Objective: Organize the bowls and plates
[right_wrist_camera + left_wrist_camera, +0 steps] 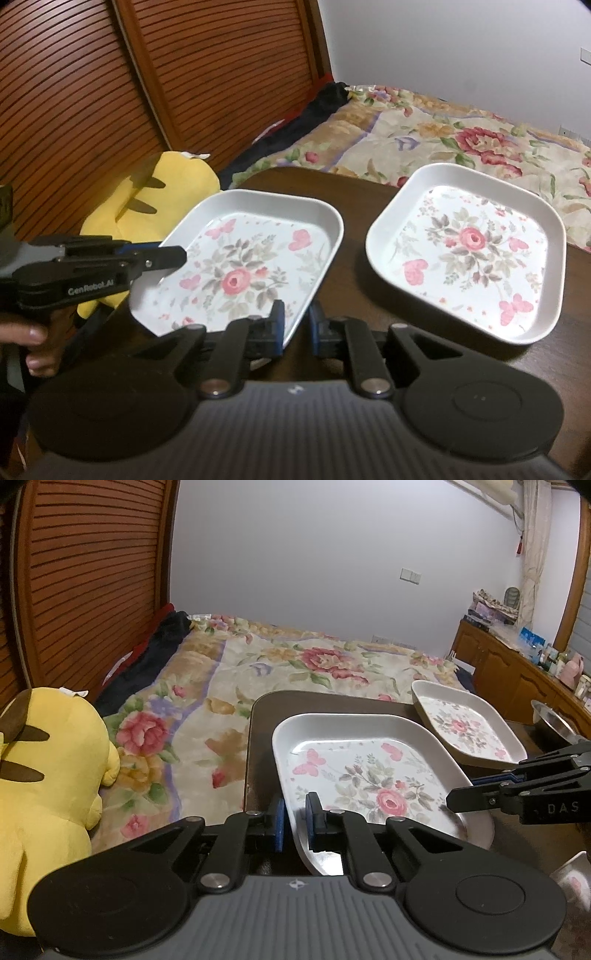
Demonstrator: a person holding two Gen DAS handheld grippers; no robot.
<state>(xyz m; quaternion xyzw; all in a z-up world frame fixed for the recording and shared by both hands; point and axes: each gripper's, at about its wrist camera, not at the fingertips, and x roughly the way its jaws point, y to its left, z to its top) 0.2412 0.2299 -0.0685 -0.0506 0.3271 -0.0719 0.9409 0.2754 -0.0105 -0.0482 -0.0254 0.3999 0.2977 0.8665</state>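
Observation:
A white square plate [369,775] [240,266] with a rose and butterfly print hangs tilted a little above the dark brown table [262,738] [354,192]. My left gripper [295,812] [177,254] is shut on its rim at one side. My right gripper [295,317] [452,799] is shut on the rim at the other side. A second plate [461,723] [469,251] of the same pattern lies flat on the table, to the right of the held one and apart from it.
A yellow plush toy [48,782] [147,199] sits left of the table against a slatted wooden headboard. Behind the table spreads a bed with a floral blanket [295,664]. At the far right are a metal bowl [554,723] and a small floral dish [572,878]. A hand [33,343] holds the left gripper.

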